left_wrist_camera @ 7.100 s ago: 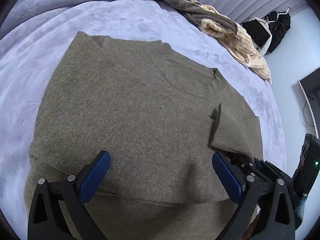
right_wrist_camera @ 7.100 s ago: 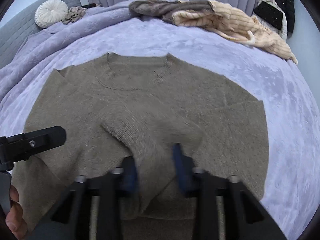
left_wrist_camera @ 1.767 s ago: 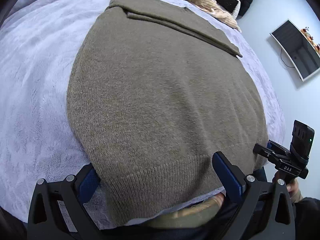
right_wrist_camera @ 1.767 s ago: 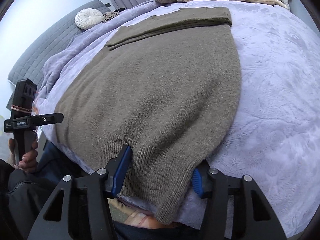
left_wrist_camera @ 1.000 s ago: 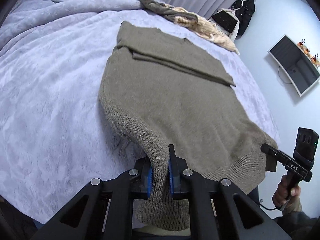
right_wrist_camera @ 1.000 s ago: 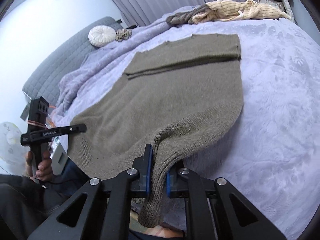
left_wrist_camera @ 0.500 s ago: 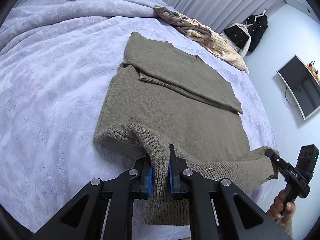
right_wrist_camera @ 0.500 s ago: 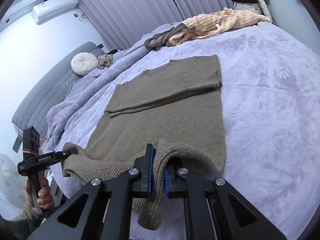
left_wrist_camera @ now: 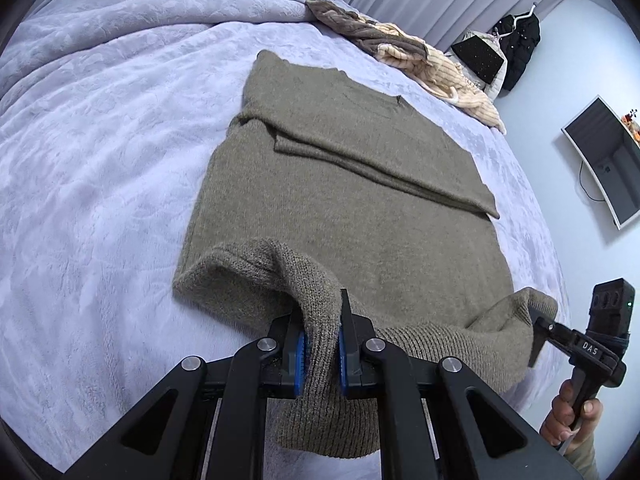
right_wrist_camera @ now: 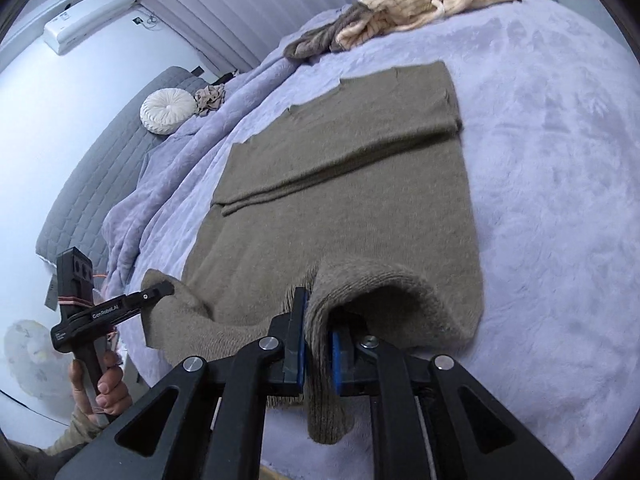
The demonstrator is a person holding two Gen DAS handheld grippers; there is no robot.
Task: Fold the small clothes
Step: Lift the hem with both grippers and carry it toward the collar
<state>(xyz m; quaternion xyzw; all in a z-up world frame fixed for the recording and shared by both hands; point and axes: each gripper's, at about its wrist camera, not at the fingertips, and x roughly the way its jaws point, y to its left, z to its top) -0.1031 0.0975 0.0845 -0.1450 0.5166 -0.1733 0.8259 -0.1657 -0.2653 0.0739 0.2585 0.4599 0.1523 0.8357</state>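
A bedroom: a wide bed under a plush lavender blanket [left_wrist_camera: 100, 152], pleated curtains behind it, a wall screen [left_wrist_camera: 608, 160] out at three o'clock in my left view, and a heap of cream and grey-brown clothes [left_wrist_camera: 404, 52] at one o'clock near the far edge.

The olive sweater [left_wrist_camera: 340, 184] lies flat in the middle of the blanket, collar end away from me. Its sleeves look already turned in, lying across the upper chest as a straight double band. What I judge to be in hand is the bottom fold: the hem is lifted off the blanket and curls over at both near corners, but has not yet been laid on the upper half. That lengthwise fold, and any final halving, is left.

My left gripper [left_wrist_camera: 320, 344] is nearly shut, blue pads pinching the ribbed hem at six o'clock. My right gripper [right_wrist_camera: 316, 344] pinches the other hem corner the same way; its jaws are easing open very slightly, with the knit between them and pressed.

The sweater is a thick, fuzzy knit, ribbed at the hem, soft enough to droop in a rounded roll between the two grips. The blanket is velvety, with a faint embossed leaf pattern.
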